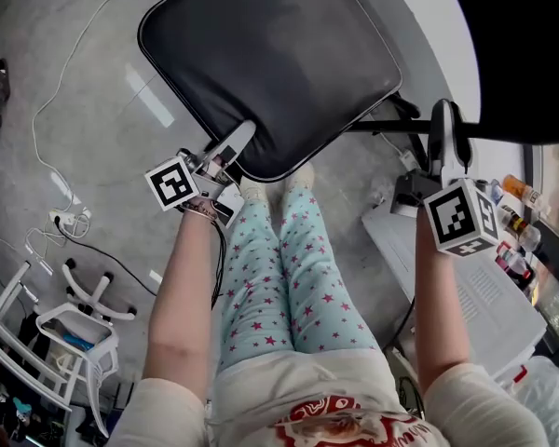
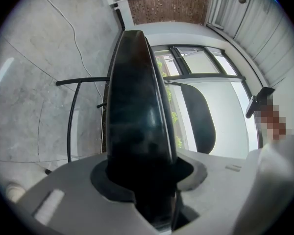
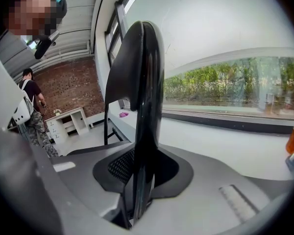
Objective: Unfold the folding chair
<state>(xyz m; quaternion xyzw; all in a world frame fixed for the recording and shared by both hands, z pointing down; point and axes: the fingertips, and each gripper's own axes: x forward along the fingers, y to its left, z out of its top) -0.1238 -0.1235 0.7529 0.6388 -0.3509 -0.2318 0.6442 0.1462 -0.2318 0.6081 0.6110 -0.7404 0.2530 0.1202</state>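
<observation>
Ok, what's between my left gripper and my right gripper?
Head view: from the left gripper, the near corner of the black seat, then a black frame bar over grey floor, up to the right gripper on the backrest. Your feet are below.

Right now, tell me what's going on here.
A person stands over a black folding chair, a gripper in each hand. The left gripper is clamped on the near edge of the padded seat; the right gripper is clamped on a thin black panel, likely the backrest. The seat faces up.
</observation>
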